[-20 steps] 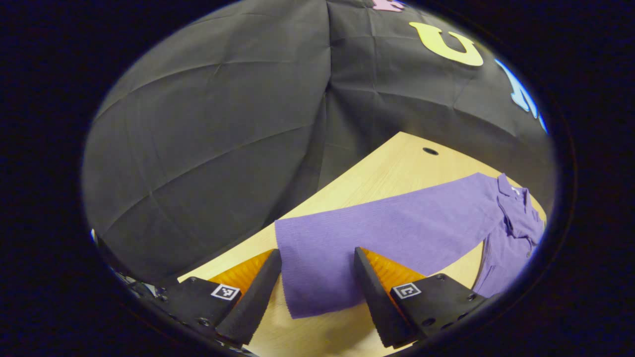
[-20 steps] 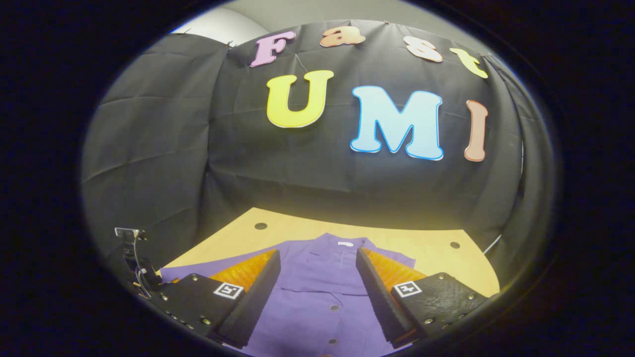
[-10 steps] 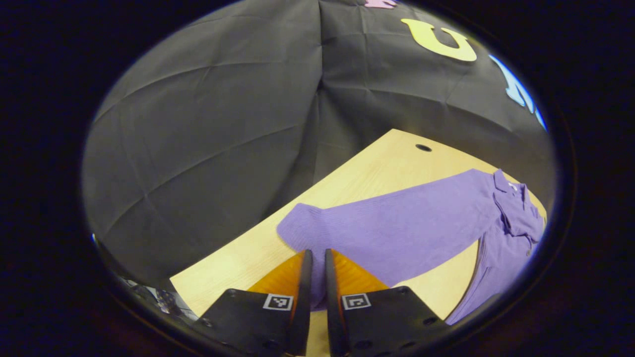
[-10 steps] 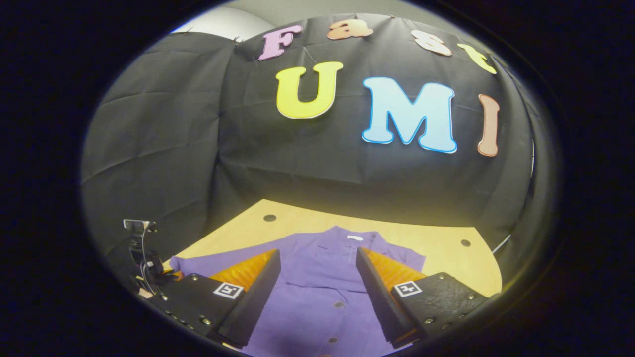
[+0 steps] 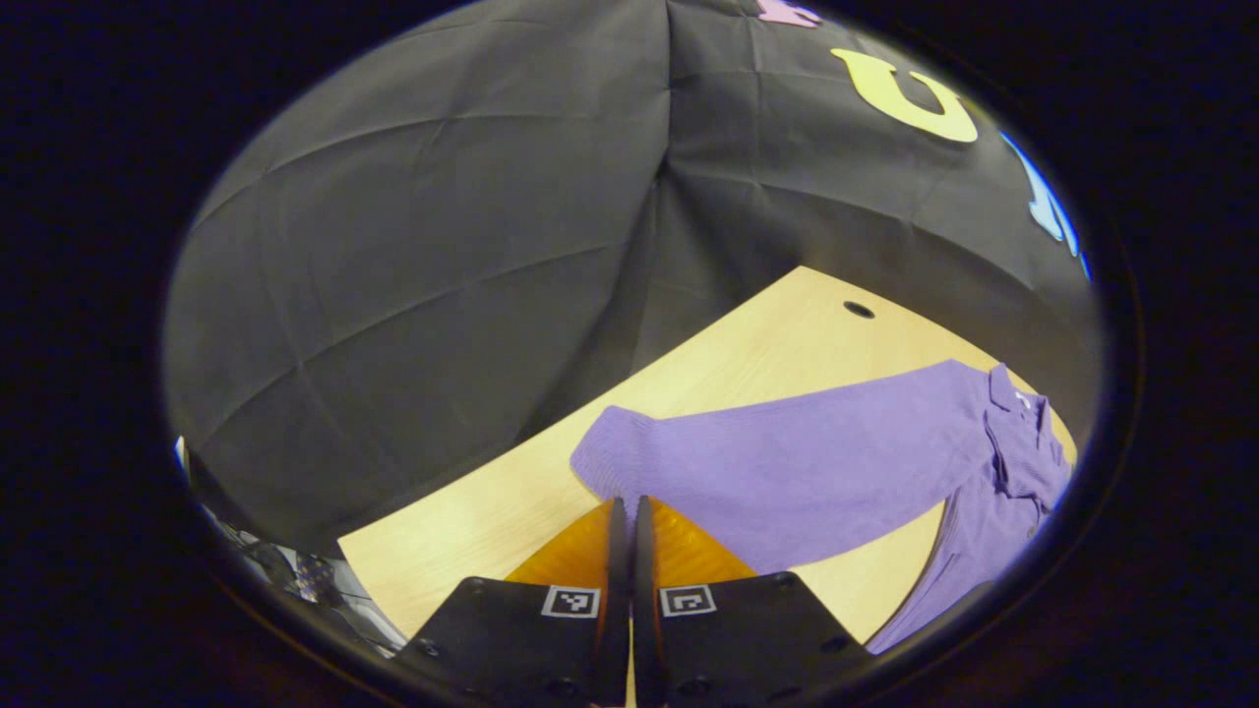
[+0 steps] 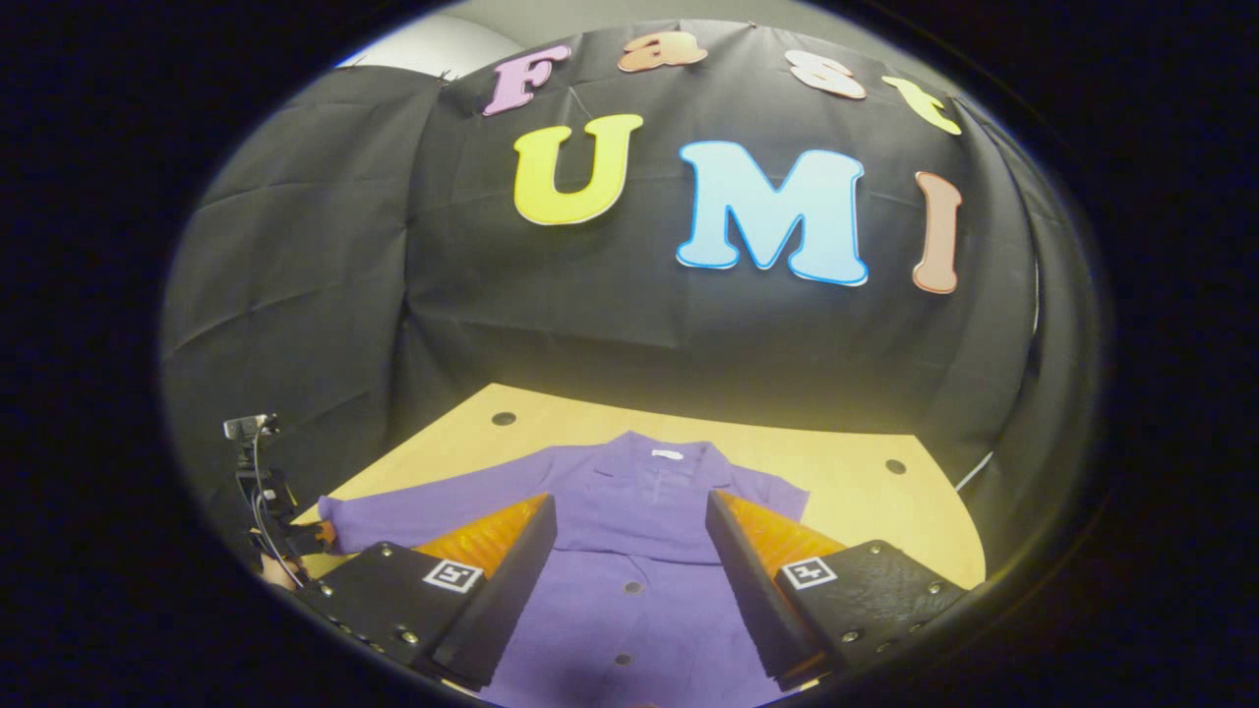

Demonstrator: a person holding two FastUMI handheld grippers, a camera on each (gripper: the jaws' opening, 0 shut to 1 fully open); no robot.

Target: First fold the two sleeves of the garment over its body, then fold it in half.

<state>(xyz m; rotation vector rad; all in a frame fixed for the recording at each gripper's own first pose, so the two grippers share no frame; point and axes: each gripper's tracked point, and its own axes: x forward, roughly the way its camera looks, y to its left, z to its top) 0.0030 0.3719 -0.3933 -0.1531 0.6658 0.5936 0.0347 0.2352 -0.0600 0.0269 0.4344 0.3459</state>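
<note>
Garment: purple knitted button-front cardigan [image 6: 639,580] lay flat on the pale wooden table [image 6: 866,511], filling the lower middle of the right gripper view, collar toward the booth wall.
Sleeve: one long purple sleeve [image 5: 787,462] stretched from the collar at right of the left gripper view down to its cuff at lower centre.
Left gripper: left gripper [image 5: 622,511] had its fingers drawn together with almost no gap, at the cuff end of the sleeve; the fabric ran down to the fingertips, so it looked pinched there, though the pinch itself was hard to see.
Right gripper: right gripper [image 6: 629,531] was spread wide, holding nothing, hanging above the garment's button line.
Handling: soft, light, limp knit; likely to drape and stretch, so it would sag from any single hold.
Where to hold: the cuff edge seemed best, carrying the sleeve low across the body.
</note>
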